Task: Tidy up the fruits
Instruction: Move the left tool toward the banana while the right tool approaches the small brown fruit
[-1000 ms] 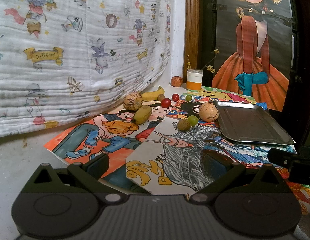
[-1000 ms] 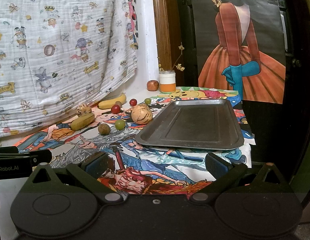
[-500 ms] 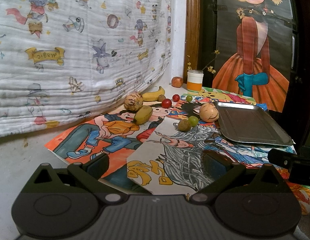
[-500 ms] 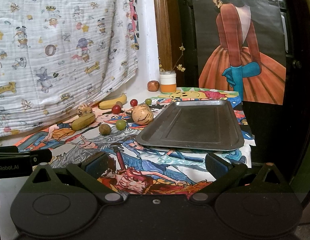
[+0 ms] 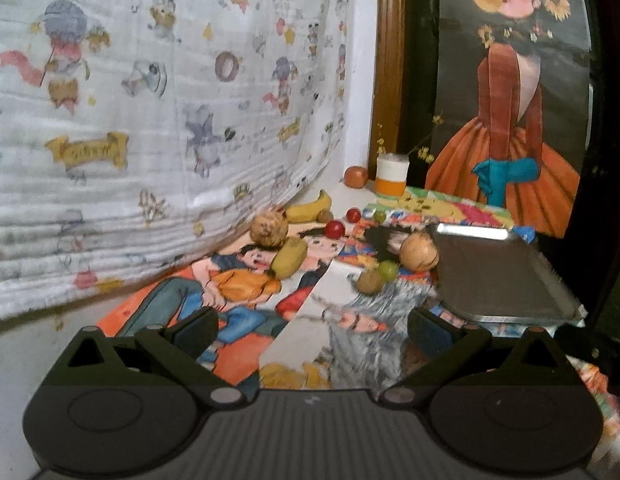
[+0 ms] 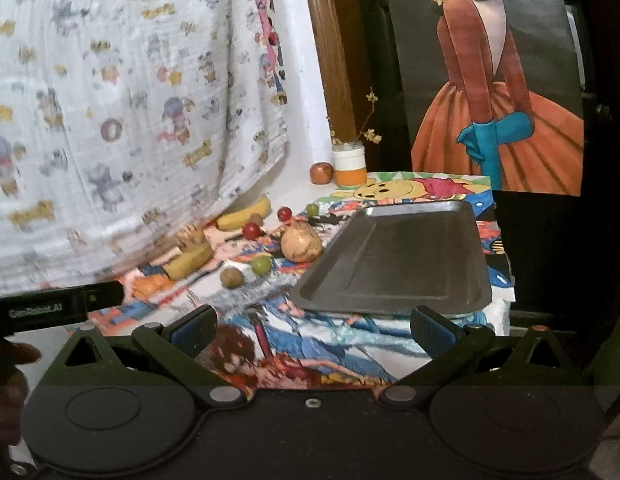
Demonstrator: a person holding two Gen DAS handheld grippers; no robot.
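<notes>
Here the fruits, among them a banana [image 5: 310, 209], a red cherry tomato [image 5: 335, 229], a green grape [image 5: 387, 270] and a tan melon [image 5: 419, 253], lie scattered on the poster-covered surface [image 5: 246, 296], just left of the metal tray [image 6: 402, 256]. The tray holds nothing, so by this judgement no sorting is done and every fruit remains. Left gripper [image 5: 312, 326] and right gripper [image 6: 313, 326] hover short of the fruit, jaws spread wide and empty.
</notes>
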